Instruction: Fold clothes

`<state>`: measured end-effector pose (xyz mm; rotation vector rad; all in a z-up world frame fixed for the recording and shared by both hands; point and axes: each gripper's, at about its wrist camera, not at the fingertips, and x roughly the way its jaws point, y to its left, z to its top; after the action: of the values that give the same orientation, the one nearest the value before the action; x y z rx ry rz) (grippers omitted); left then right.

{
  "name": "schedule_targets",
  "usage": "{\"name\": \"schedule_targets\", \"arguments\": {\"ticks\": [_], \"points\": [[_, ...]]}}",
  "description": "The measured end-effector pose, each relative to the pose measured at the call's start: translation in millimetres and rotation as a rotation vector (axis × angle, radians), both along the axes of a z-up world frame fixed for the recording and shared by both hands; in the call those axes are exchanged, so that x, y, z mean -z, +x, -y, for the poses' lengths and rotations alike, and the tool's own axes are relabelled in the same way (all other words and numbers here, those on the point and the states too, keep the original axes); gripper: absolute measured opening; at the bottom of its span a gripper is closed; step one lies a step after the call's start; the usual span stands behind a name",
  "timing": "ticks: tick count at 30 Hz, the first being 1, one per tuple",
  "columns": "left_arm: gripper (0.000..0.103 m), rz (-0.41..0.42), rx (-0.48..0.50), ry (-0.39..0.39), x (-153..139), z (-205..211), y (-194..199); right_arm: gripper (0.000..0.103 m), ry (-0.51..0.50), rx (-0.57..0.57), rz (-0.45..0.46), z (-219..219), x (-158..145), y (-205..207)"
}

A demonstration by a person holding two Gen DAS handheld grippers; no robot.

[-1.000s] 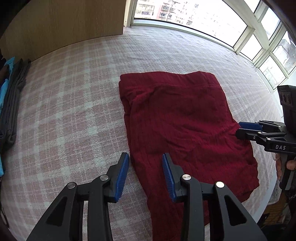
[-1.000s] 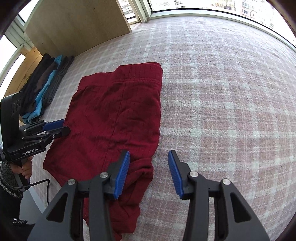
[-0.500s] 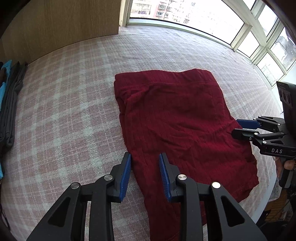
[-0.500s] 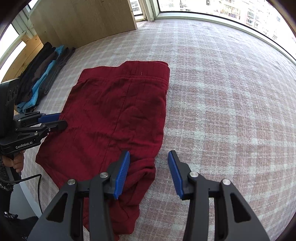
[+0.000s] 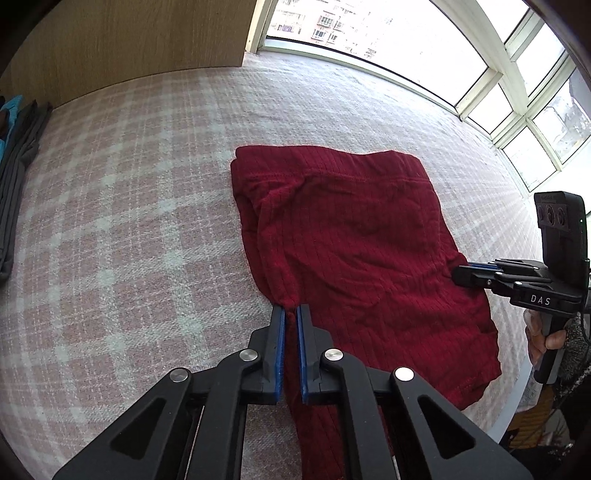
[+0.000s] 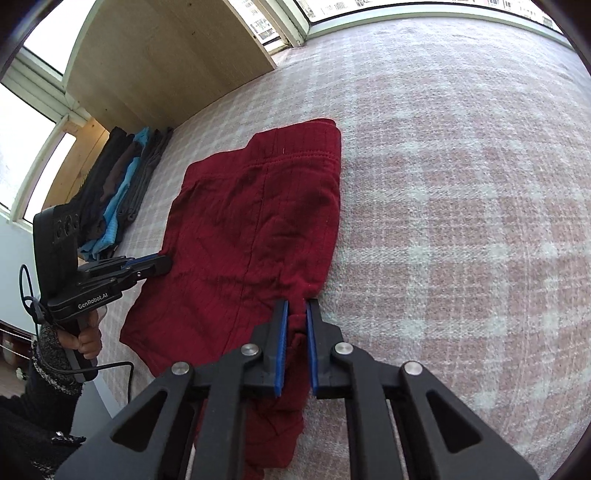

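The near end of the red cloth [image 5: 354, 258] is hiding behind the left gripper [image 5: 290, 312] and running off the bottom edge. In the right wrist view the right gripper [image 6: 296, 306] is covering the cloth's near end too. The pile of folded clothes [image 5: 16, 155] is getting cut off at the left edge. The hand [image 6: 86, 341] is mostly hiding behind its handle. The buildings [image 5: 332, 26] outside are looking too blurry to tell apart.
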<state>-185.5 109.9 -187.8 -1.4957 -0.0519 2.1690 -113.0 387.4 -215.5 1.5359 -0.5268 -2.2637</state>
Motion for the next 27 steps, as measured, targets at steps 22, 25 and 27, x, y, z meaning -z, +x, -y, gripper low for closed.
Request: {"name": "schedule_targets", "arguments": {"ticks": [22,25,27], "points": [[0.005,-0.093,-0.072,0.326,-134,61,48,0.008,-0.283,0.066,-0.297,-14,-153,62],[0.005,-0.033,-0.085,0.27,-102,59,30,0.008,-0.243,0.068,-0.226,-10,-123,34],[0.005,0.015,-0.106,0.238,-70,57,9,0.008,-0.21,0.069,-0.167,-7,-93,6]]}}
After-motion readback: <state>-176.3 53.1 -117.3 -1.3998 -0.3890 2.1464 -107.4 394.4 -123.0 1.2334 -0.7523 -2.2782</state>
